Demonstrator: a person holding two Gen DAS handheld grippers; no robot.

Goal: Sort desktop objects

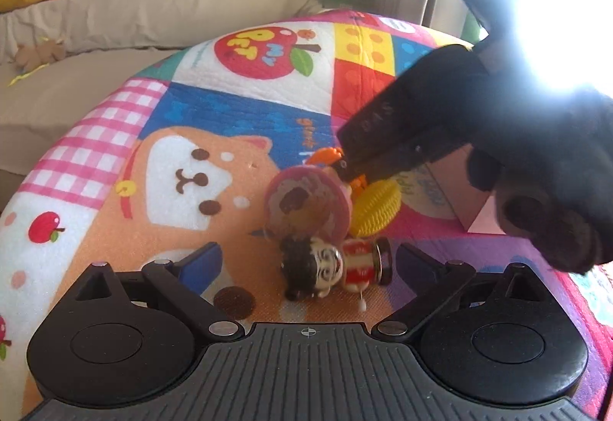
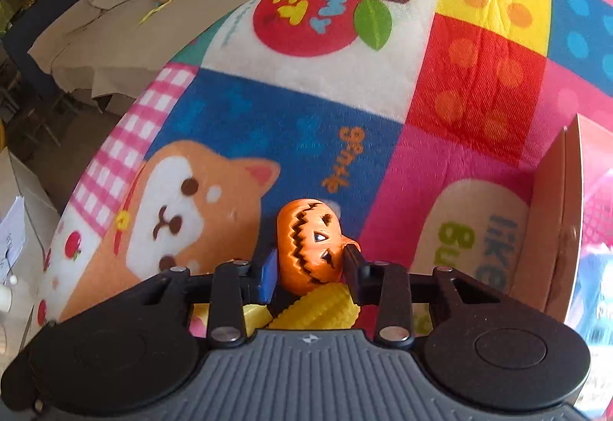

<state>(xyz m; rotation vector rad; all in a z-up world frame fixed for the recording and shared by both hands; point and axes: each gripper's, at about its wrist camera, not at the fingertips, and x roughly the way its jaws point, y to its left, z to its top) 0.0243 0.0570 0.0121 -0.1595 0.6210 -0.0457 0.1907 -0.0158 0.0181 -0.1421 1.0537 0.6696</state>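
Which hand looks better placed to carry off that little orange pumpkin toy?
The right. Its tongs are closed around the orange jack-o'-lantern pumpkin toy, while the left tongs stand open over the small doll figure.

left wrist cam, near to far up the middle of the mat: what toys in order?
Brown disc → lying figurine → pink round toy → orange pumpkin, pinched in the right gripper. The yellow ridged toy sits level with the pink one, so I left it unranked.
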